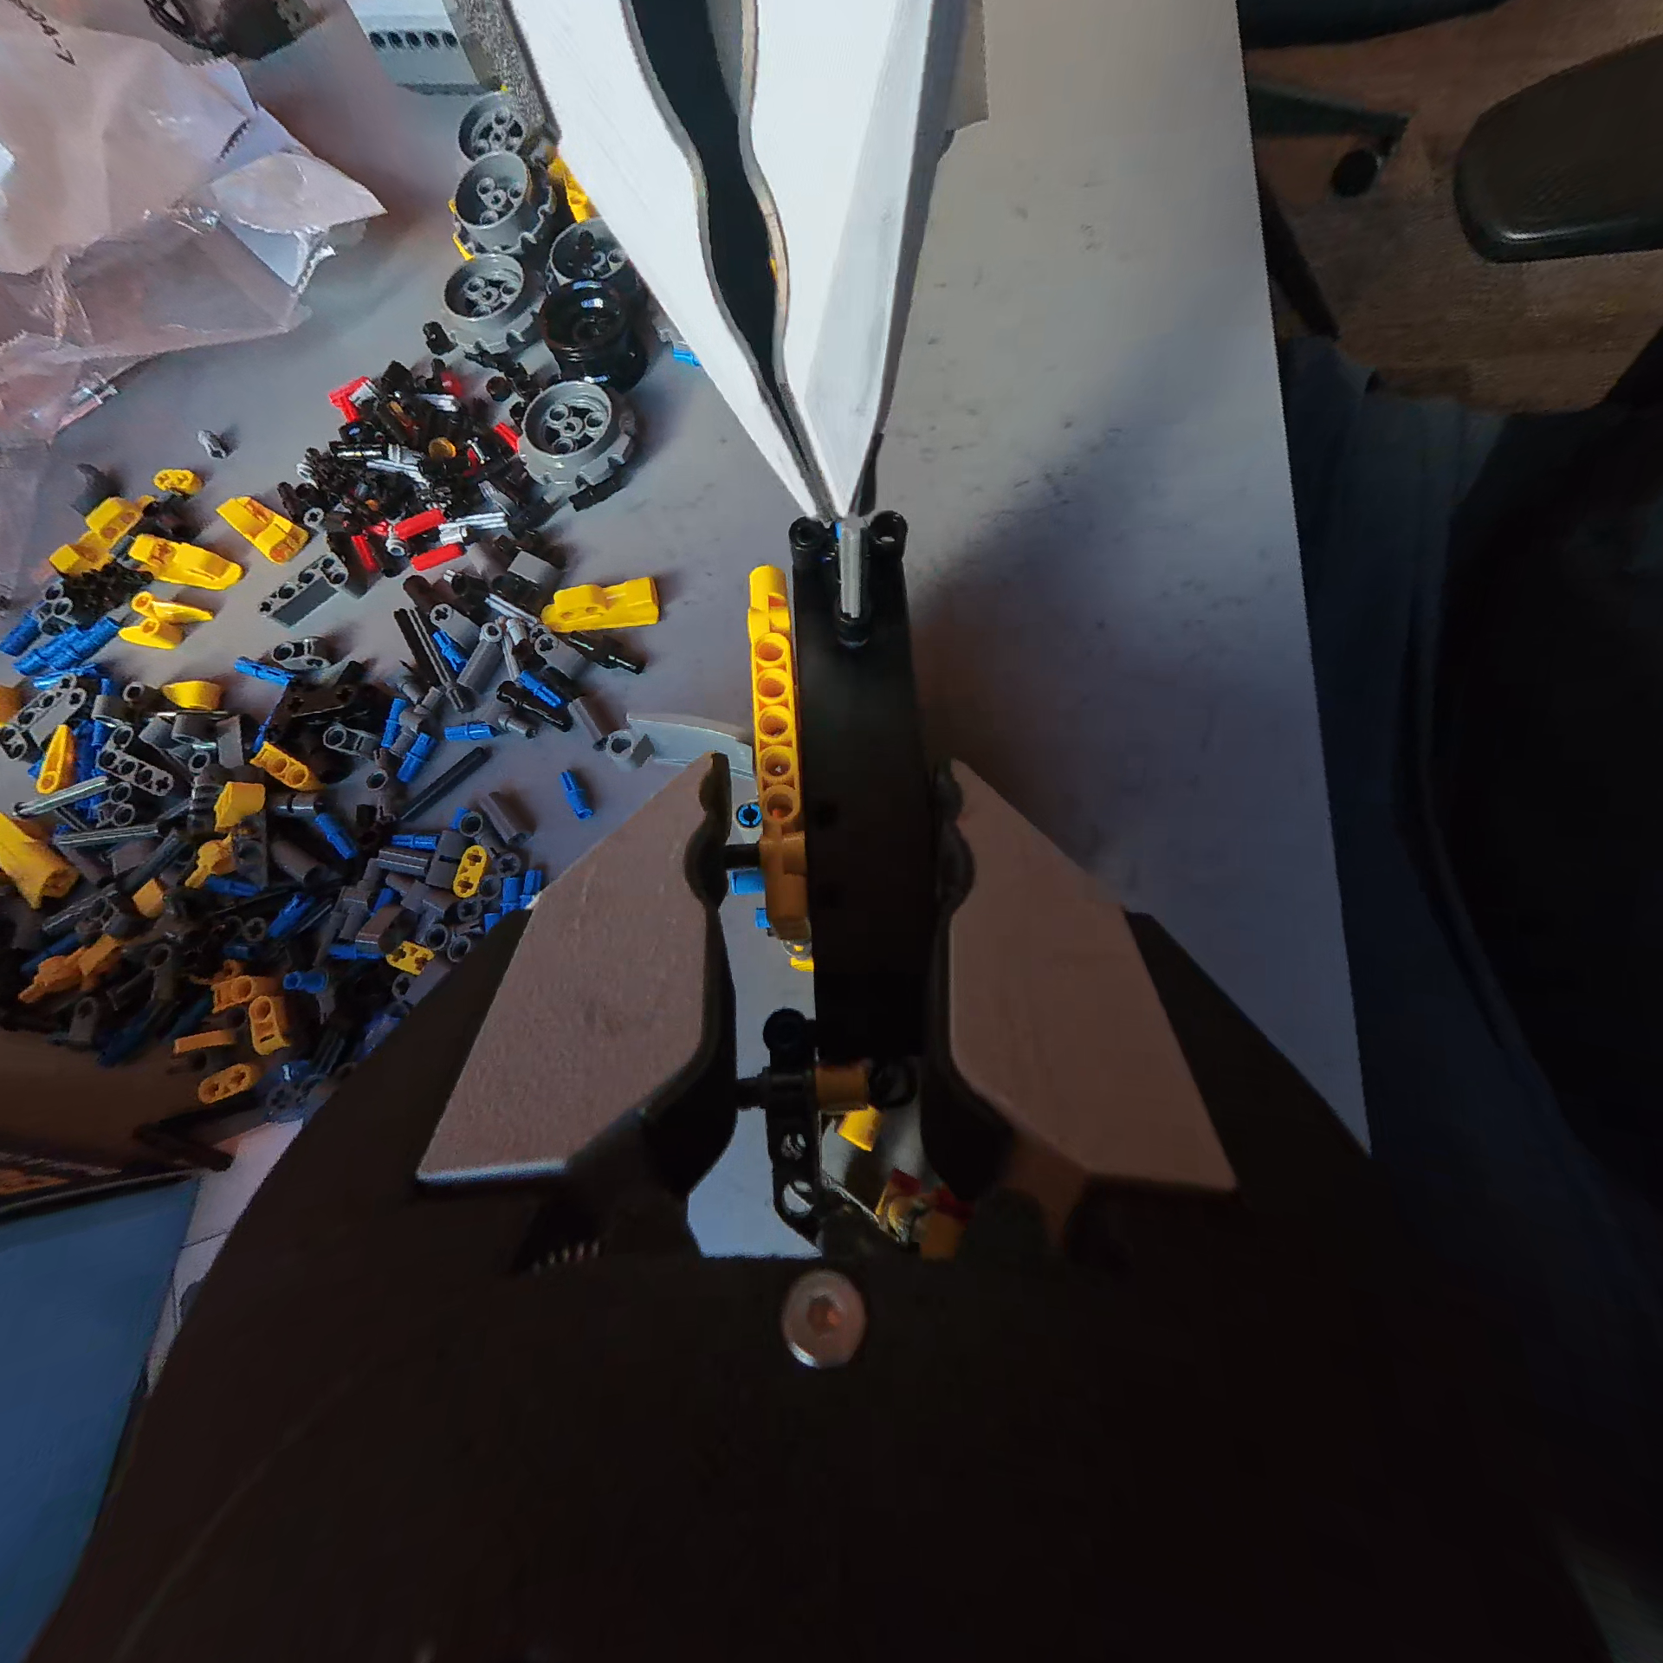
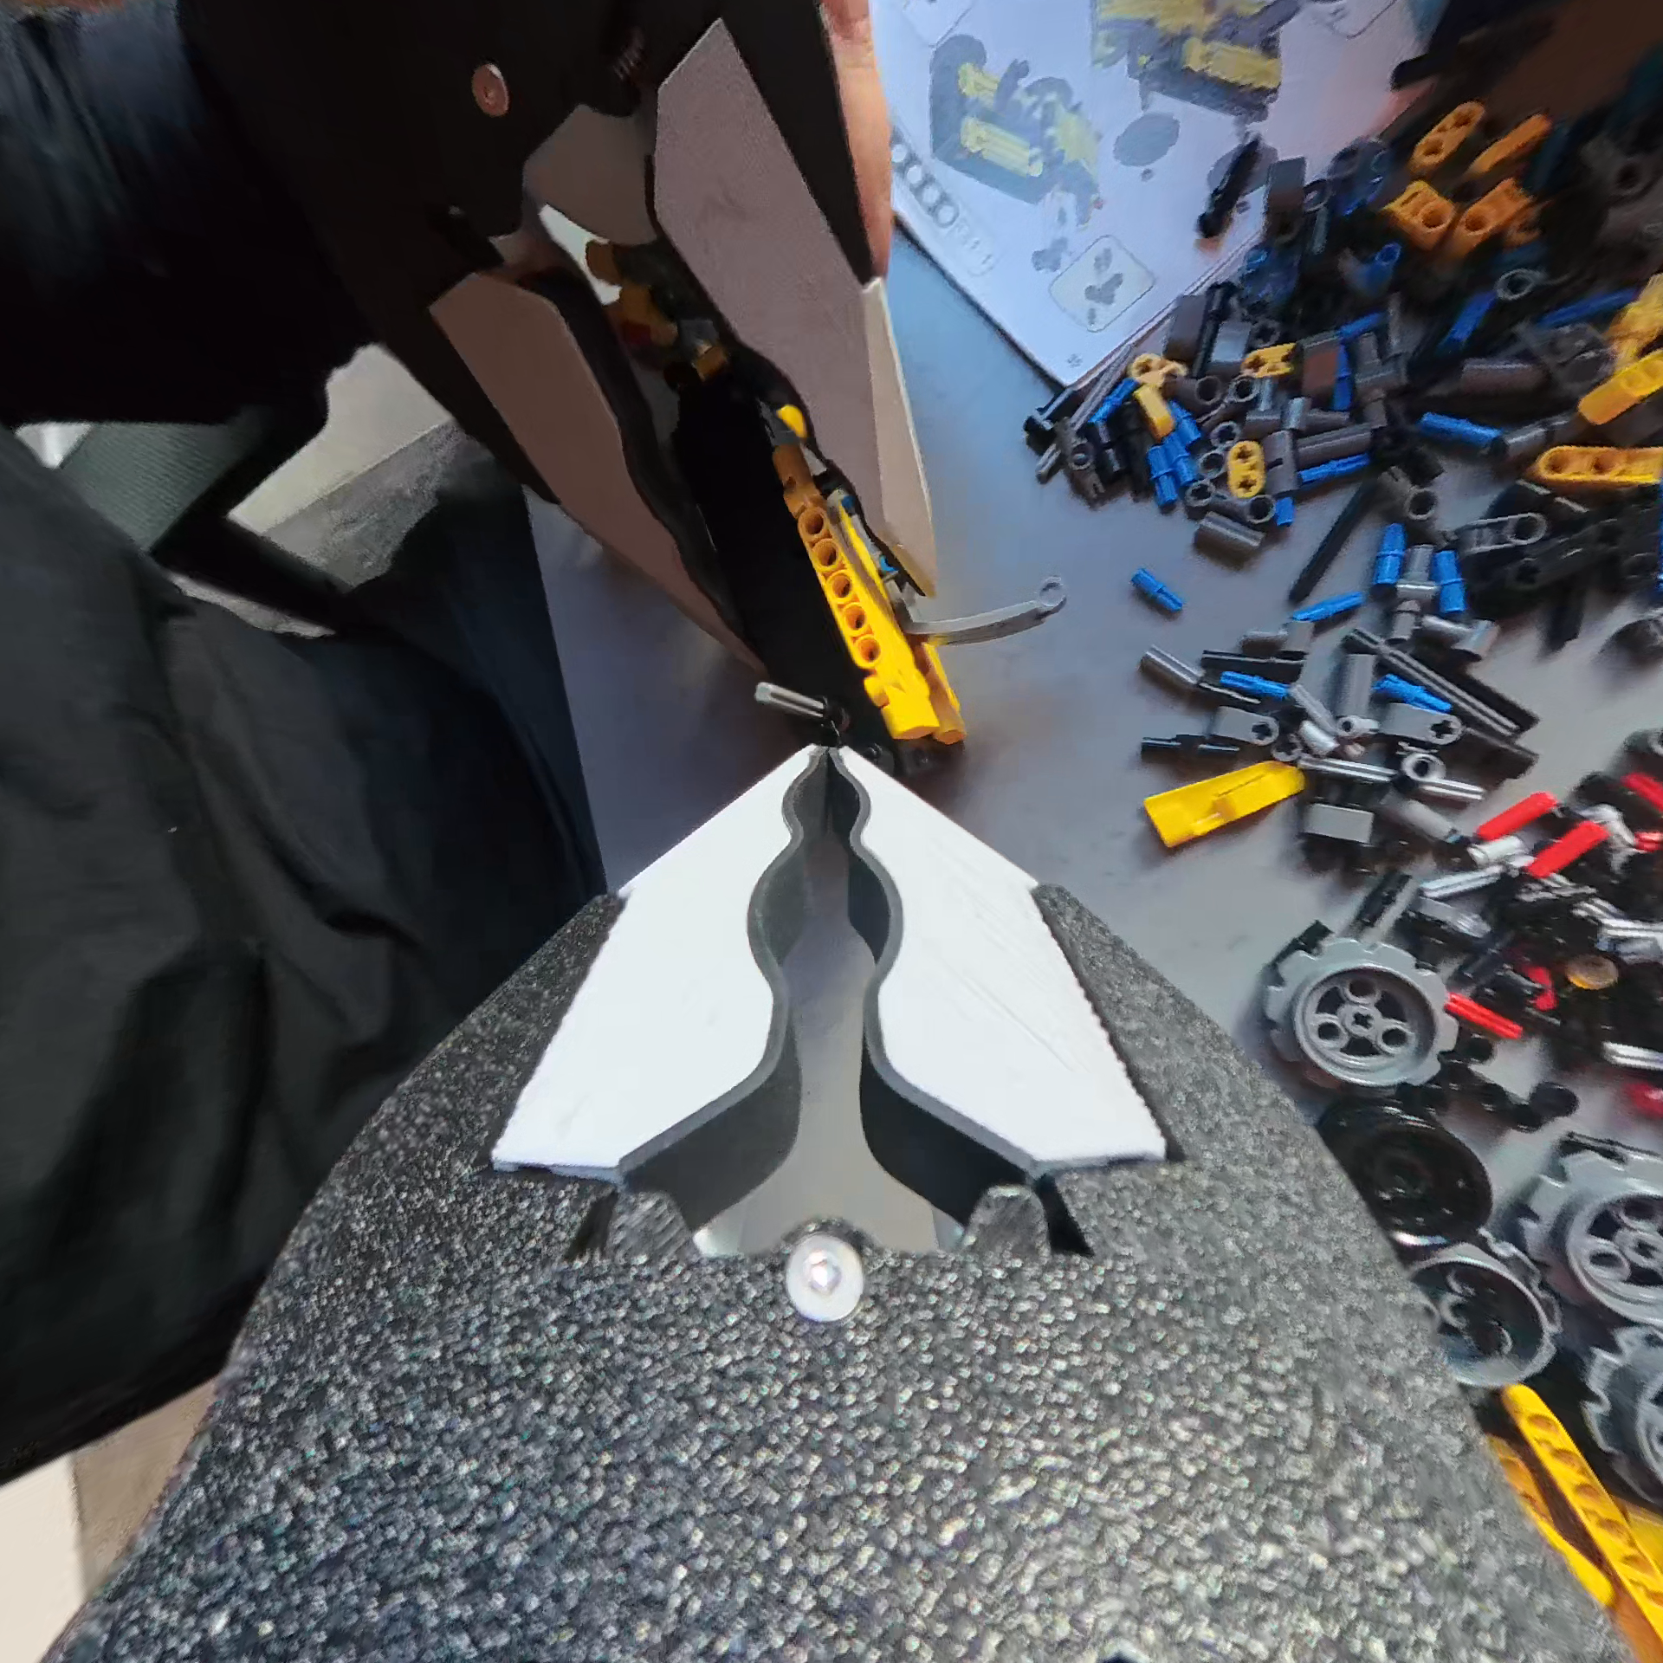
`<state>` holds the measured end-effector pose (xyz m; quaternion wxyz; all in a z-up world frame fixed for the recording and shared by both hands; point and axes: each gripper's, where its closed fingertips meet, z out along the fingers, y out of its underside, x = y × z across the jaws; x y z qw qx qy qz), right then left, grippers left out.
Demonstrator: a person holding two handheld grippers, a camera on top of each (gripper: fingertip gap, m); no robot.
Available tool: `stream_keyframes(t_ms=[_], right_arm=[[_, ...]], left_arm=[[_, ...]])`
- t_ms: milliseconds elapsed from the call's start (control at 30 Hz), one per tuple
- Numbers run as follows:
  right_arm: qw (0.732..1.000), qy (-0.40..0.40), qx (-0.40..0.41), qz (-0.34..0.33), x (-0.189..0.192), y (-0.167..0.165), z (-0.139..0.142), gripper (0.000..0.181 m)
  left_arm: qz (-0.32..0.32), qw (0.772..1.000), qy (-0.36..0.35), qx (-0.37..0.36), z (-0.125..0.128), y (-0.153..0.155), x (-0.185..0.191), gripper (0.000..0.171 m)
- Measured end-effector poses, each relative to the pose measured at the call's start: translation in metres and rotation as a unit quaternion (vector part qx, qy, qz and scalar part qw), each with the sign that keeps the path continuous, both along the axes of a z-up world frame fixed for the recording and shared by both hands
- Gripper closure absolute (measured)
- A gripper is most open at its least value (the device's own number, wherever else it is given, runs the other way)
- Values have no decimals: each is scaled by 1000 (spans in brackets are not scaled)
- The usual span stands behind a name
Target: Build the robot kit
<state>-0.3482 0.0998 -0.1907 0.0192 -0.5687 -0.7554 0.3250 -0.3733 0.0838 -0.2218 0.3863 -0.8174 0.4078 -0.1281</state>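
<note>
My left gripper (image 1: 837,783) is shut on a black and yellow toy-brick assembly (image 1: 855,810) and holds it above the grey table (image 1: 1080,630). A yellow holed beam (image 1: 774,702) runs along the assembly's left side. A short grey axle (image 1: 850,576) sticks out of its far end. My right gripper (image 2: 828,756), with white fingers (image 2: 684,1017), is shut. Its tips meet at the axle's end (image 2: 792,697); I cannot tell whether they pinch it. The right gripper's tips show in the left wrist view (image 1: 832,513). The left gripper shows in the right wrist view (image 2: 774,558).
A big pile of small blue, yellow, black and grey parts (image 1: 270,810) covers the table's left. Grey and black wheels (image 1: 504,207) and clear plastic bags (image 1: 135,180) lie beyond. An instruction booklet (image 2: 1035,180) lies open. The table edge (image 1: 1305,720) and a chair (image 1: 1566,180) are at the right. Tip to tip, the grippers are about 5 centimeters apart.
</note>
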Motion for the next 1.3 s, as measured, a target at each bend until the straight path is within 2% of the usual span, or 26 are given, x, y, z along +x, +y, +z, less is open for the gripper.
stream_keyframes(t_ms=[67, 200, 267, 333, 500, 533, 733, 800, 933, 1133, 1300], right_arm=[[999, 5, 30, -10, 1, 5, 1, 181], [984, 34, 167, 50, 4, 4, 6, 181], [972, 43, 221, 64, 1, 4, 11, 165], [966, 35, 248, 60, 0, 9, 10, 165], [977, -14, 210, 29, 5, 13, -4, 164], [979, -14, 202, 33, 5, 11, -4, 174], [970, -44, 234, 50, 5, 11, -4, 177], [972, -62, 223, 45, 4, 11, -5, 177], [981, -81, 175, 33, 6, 11, -8, 178], [994, -101, 43, -22, 9, 11, -9, 178], [975, -131, 174, 52, 5, 11, -9, 178]], left_arm=[[3, 1000, -5, 2, 0, 2, 0, 129], [0, 1000, -20, 5, 2, 3, 2, 130], [0, 1000, -28, 6, 2, 4, 2, 130], [1, 999, -38, 6, 2, 5, 3, 129], [3, 999, -38, 12, 3, 5, 4, 129], [5, 999, -39, 12, 3, 5, 4, 130], [5, 999, -41, 13, 3, 5, 4, 129], [7, 999, -44, 11, 3, 5, 4, 130], [8, 999, -53, 7, 4, 5, 4, 130], [10, 999, -51, 10, 4, 5, 4, 130], [17, 998, -60, 5, 4, 6, 3, 130]])
